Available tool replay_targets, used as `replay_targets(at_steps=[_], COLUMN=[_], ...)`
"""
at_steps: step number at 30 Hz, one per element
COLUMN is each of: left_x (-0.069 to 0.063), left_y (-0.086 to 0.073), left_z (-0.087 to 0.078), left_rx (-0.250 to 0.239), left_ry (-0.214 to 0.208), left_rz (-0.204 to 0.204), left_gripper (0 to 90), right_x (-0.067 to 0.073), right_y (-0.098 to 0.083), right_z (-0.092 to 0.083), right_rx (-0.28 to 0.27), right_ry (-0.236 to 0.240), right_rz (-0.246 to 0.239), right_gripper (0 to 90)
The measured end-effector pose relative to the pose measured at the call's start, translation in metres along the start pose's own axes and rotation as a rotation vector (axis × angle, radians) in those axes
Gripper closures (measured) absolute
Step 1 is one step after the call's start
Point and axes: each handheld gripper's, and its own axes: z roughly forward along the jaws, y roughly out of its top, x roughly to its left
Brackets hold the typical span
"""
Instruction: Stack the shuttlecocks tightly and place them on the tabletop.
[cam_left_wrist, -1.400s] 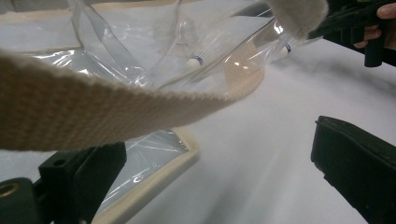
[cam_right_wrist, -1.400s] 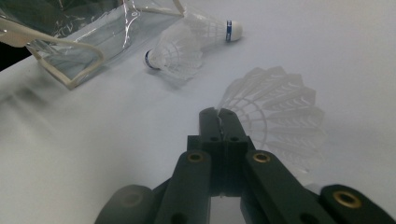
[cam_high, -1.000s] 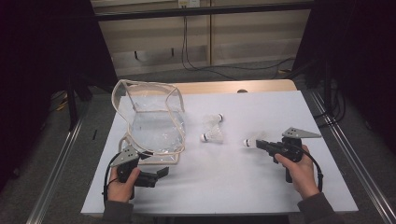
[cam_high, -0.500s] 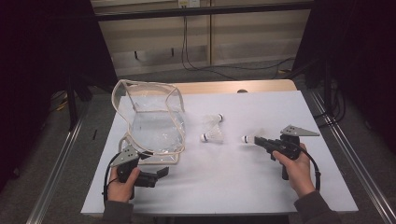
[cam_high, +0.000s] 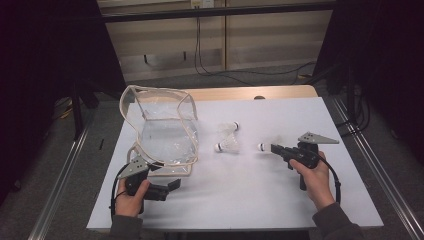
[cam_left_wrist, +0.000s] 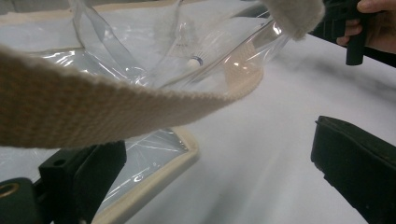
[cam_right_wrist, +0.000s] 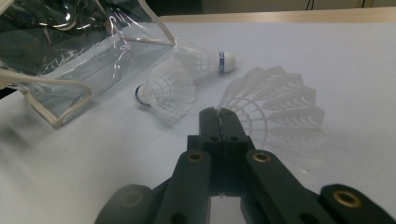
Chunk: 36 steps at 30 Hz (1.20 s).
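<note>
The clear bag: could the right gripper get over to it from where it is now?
Probably yes. Between the right gripper and the clear bag lie only two loose shuttlecocks, which it could pass above. Its jaws are shut on a third shuttlecock.

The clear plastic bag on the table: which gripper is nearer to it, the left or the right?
Left. The left gripper sits at the front edge of the clear bag. The right gripper is across the table, beyond two loose shuttlecocks, holding a third shuttlecock.

Glossy clear plastic bag (cam_high: 167, 131) with rough woven cloth trim (probably canvas), feathery white shuttlecocks (cam_right_wrist: 168, 93), matt table (cam_high: 240, 200).
</note>
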Motion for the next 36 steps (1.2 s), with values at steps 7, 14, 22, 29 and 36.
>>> replay_targets(at_steps=[7, 14, 22, 29, 36], left_x=[0.001, 0.0, 0.001, 0.001, 0.0], left_y=[0.0, 0.0, -0.001, -0.001, -0.001], left_z=[0.001, 0.001, 0.001, 0.001, 0.0], left_rx=[0.0, -0.002, 0.001, 0.0, 0.0], left_ry=[-0.001, -0.002, 0.0, 0.0, 0.0], left_rz=[-0.002, -0.005, -0.004, -0.003, -0.004], left_gripper=[3.5, 3.5, 3.5, 3.5, 3.4], right_x=[0.0, -0.001, 0.001, 0.002, 0.002], right_y=[0.001, 0.002, 0.006, 0.007, 0.009], right_z=[0.004, 0.007, 0.01, 0.015, 0.019], right_rx=[0.0, 0.003, 0.002, 0.006, 0.005], right_ry=[0.001, -0.001, -0.001, -0.003, -0.002], right_rz=[-0.004, -0.001, -0.015, -0.022, -0.026], right_gripper=[90.0, 90.0, 90.0, 90.0, 90.0])
